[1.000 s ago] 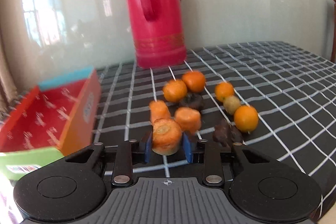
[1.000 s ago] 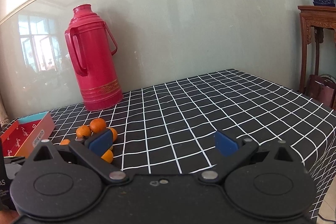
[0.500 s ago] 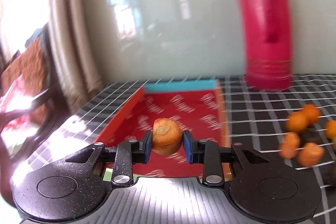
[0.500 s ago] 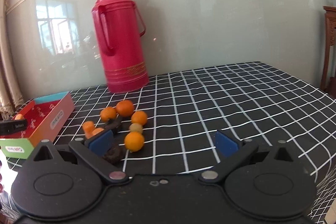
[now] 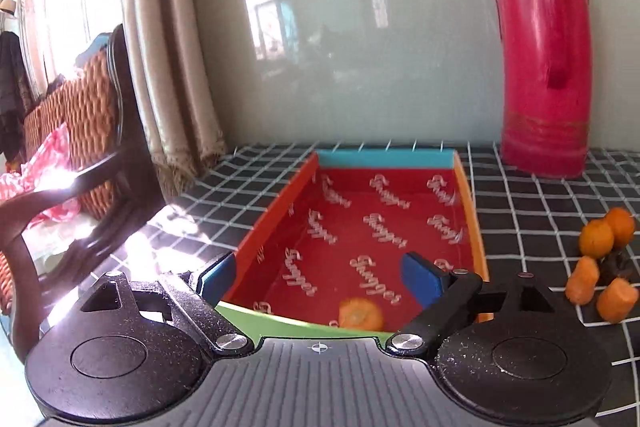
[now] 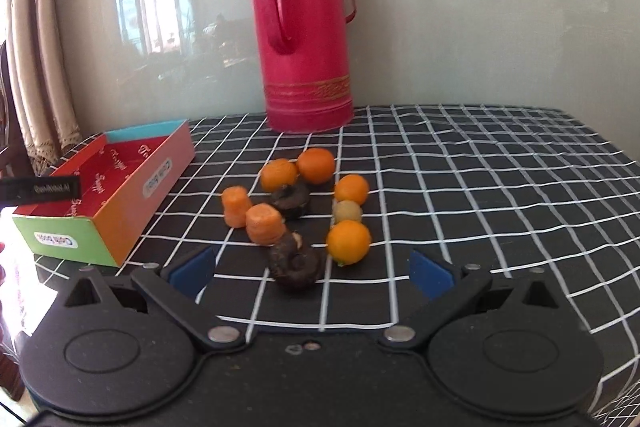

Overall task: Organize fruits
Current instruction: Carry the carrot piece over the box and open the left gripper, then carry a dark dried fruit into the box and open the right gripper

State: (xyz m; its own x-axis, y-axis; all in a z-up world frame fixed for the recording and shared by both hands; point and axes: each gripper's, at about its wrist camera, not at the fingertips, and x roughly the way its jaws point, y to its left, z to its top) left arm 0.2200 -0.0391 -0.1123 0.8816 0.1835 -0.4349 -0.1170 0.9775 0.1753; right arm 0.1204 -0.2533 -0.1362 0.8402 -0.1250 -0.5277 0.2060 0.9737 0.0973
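Progress is slight: one carrot piece (image 5: 360, 313) lies in the box (image 5: 276, 211) beneath your spread, empty left claw (image 5: 318, 277), while oranges (image 6: 347, 241) and carrot chunks (image 6: 264, 229) wait ahead of your open, empty right claw (image 6: 312, 269).

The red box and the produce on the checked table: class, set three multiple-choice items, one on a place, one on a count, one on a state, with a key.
1. Where does the carrot piece lie?
A. inside the red box
B. beside the thermos
C. between the left gripper fingers

2. How many carrot pieces remain in the table pile?
A. one
B. two
C. four

3. The right gripper is:
A. shut on an orange
B. shut, empty
C. open

Key: 1 A, it rests on the box floor near the front wall; 2 B, two stand together; 3 C, fingers spread with nothing between them.
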